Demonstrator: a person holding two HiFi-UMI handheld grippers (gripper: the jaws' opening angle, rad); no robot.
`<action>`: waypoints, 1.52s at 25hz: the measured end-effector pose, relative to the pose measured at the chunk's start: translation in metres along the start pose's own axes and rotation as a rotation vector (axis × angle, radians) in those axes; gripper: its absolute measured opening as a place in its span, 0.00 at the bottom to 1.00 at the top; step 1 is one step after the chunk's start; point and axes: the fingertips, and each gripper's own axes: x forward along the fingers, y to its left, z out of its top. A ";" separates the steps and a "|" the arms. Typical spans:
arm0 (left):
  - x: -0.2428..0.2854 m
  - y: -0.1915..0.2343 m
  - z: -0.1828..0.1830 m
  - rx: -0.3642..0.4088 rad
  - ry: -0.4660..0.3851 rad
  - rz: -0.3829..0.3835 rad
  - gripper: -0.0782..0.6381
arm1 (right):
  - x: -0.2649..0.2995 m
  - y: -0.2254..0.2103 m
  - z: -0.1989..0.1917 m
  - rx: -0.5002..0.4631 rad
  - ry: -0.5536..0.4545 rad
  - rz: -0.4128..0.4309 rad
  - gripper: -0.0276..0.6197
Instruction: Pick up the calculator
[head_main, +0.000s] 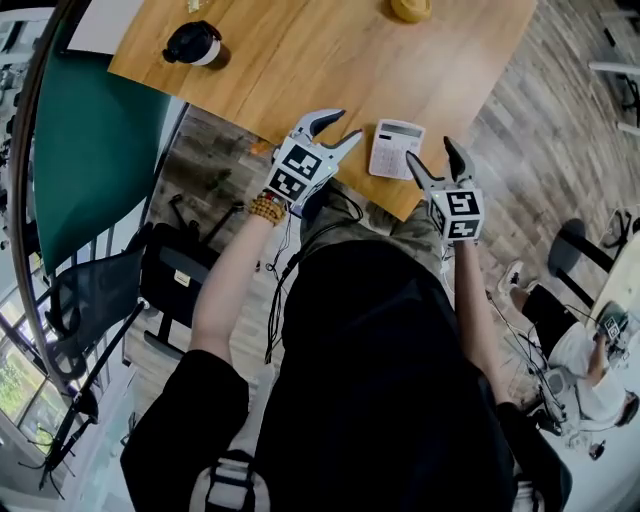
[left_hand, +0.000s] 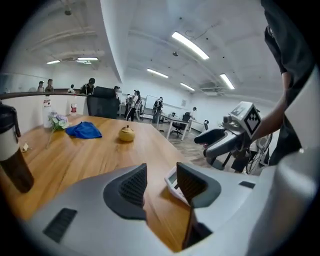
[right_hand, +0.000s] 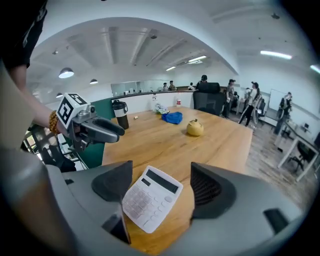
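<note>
A white calculator (head_main: 396, 148) lies flat near the front corner of the wooden table (head_main: 330, 60). My left gripper (head_main: 345, 125) hovers just left of it, open with nothing between the jaws. In the left gripper view the calculator (left_hand: 172, 181) shows partly behind the right finger (left_hand: 192, 185) of the left gripper (left_hand: 162, 182). My right gripper (head_main: 430, 152) hangs at the table edge just right of the calculator, open wide. In the right gripper view the calculator (right_hand: 151, 198) sits beyond the gap of the right gripper (right_hand: 161, 180), untouched.
A black tumbler (head_main: 192, 44) stands at the table's far left, and a yellow pear-shaped object (head_main: 410, 8) at its far side. A blue cloth (right_hand: 173, 117) lies farther back. A black chair (head_main: 185, 280) stands left of me; a seated person (head_main: 590, 360) is at right.
</note>
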 end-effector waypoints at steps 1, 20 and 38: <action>0.004 -0.001 -0.002 -0.007 0.009 -0.007 0.40 | 0.002 -0.004 -0.004 0.012 0.004 -0.004 0.63; 0.074 -0.005 -0.073 -0.290 0.214 -0.081 0.42 | 0.069 -0.016 -0.085 0.123 0.164 -0.001 0.63; 0.093 -0.025 -0.103 -0.426 0.323 -0.165 0.41 | 0.088 0.004 -0.107 0.350 0.223 0.089 0.61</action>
